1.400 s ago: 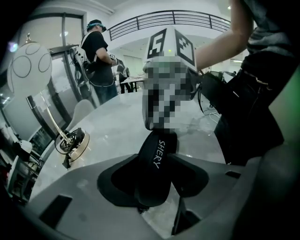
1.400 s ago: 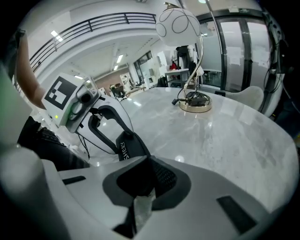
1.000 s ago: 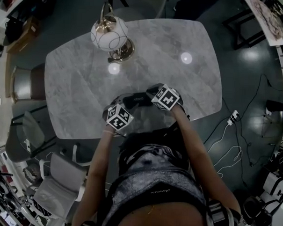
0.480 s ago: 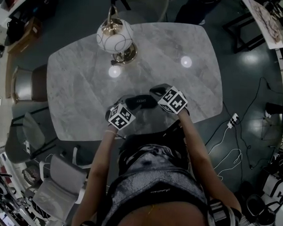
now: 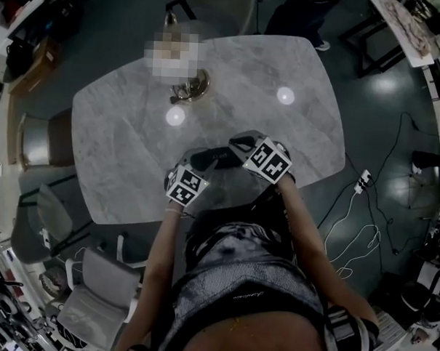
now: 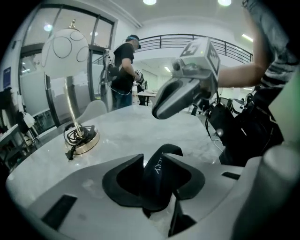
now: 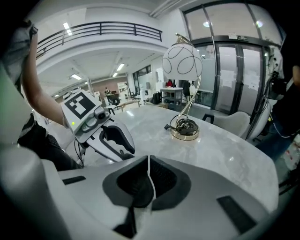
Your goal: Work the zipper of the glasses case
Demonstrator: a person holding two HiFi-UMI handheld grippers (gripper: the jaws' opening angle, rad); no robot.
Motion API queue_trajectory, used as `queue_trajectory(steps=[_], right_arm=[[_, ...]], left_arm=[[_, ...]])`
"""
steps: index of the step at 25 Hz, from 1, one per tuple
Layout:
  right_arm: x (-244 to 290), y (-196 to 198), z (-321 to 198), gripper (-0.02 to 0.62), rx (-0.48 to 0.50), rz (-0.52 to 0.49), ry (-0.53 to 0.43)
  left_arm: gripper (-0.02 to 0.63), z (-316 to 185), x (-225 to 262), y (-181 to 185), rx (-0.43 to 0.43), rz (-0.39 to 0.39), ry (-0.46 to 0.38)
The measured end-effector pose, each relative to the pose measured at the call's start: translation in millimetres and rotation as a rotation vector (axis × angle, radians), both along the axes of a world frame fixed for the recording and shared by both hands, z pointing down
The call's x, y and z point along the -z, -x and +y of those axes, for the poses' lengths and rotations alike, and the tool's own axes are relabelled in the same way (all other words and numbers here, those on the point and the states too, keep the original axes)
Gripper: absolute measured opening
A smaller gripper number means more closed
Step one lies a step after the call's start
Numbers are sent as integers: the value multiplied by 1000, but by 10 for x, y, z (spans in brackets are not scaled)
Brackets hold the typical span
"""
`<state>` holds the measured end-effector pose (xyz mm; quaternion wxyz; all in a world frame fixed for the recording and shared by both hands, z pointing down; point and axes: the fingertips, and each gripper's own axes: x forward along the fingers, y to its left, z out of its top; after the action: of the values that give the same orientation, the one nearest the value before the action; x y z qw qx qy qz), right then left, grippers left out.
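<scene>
The black glasses case [image 5: 215, 158] sits at the near side of the marble table [image 5: 120, 130], between my two grippers. My left gripper [image 5: 198, 165] has its jaws around one end of it. In the left gripper view the case [image 6: 158, 171] is wedged between the two dark pads, which have just been closing and press on it. My right gripper [image 5: 241, 143] is at the case's right end. From the left gripper view the right gripper [image 6: 161, 108] hangs in the air above the table. Its own view shows its jaws [image 7: 149, 168] shut with nothing between them.
A lamp with a gold base [image 5: 189, 86] and a coiled cord [image 6: 77, 136] stands at the table's far left. Chairs [image 5: 40, 130] line the left side. A person [image 6: 123, 70] stands beyond the table. Cables [image 5: 357, 213] lie on the floor at right.
The right gripper has lifted a little and shifted right, away from the case. The left gripper has rolled slightly and stayed on the case.
</scene>
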<state>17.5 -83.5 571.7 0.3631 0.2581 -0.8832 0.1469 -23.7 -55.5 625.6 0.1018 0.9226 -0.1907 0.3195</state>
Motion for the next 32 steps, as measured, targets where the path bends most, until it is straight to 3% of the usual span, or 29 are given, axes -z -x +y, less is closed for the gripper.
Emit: queue_trajectory(steps=[6,14,20,32], right_arm=[[175,3,33,63,-32,-28,-50],[718,24,19,63,-88,-133,-158],[1236,7,-26,63,-133,-217,-287],[1964,44,43,63,-138,-306,-476]], left_arm=[[17,-106,510,-50,121,154,-66],[6,-159,1158,-139,215,301,-152],[6,-201,1720,-188,269,352,-228],[6,-248,2322,-194,341,391,-282]])
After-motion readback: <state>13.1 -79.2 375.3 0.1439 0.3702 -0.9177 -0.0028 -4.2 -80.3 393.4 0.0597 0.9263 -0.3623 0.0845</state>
